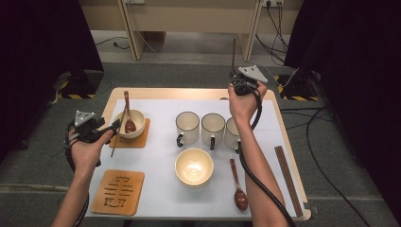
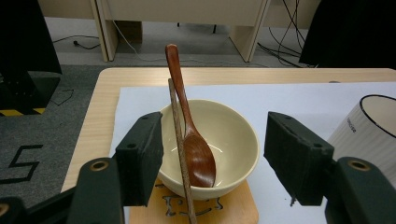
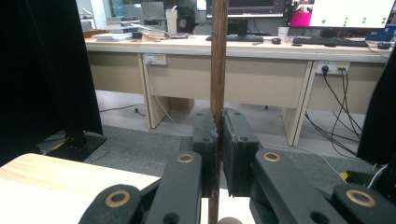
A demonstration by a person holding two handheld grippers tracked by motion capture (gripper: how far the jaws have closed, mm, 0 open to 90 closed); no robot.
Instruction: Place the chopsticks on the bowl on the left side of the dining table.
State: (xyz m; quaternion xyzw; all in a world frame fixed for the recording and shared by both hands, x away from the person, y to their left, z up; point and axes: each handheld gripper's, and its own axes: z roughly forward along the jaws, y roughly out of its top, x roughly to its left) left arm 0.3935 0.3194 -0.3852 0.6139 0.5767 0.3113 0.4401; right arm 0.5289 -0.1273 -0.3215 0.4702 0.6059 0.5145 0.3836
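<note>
White table sheet (image 1: 161,189): two bowls (image 1: 194,166), three mugs (image 1: 187,127), two spoons (image 1: 238,187).

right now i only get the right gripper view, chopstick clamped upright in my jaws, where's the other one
observer: the other chopstick leans on the cream bowl at the left of the table, beside the wooden spoon in it.
operator: left hand-held gripper got it
observer: not yet, the left hand-held gripper is open, jaws either side of it.
operator: whats near my hand
observer: three mugs stand in a row by your wrist, below the raised right hand-held gripper and its held chopstick.
</note>
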